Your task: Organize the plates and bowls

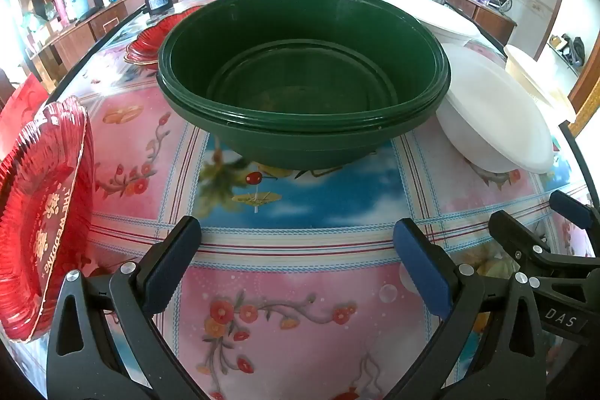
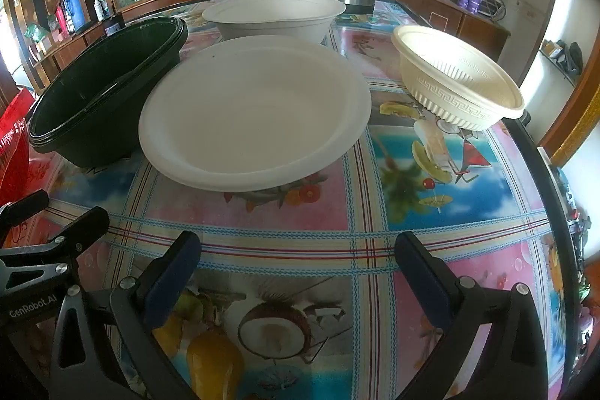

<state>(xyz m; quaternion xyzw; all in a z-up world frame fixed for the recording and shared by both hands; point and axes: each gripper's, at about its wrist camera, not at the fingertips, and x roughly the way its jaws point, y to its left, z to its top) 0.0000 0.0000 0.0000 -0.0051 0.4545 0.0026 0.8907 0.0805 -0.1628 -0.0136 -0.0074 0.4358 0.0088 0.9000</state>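
My left claw (image 1: 296, 261) is spread and empty; the stacked dark green plastic bowls (image 1: 303, 77) sit dead ahead. My right claw (image 2: 298, 272), likewise spread, probably faces the shallow white plate (image 2: 255, 111).

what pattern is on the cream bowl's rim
A raised Greek-key band on the cream bowl, clearest in the right wrist view.
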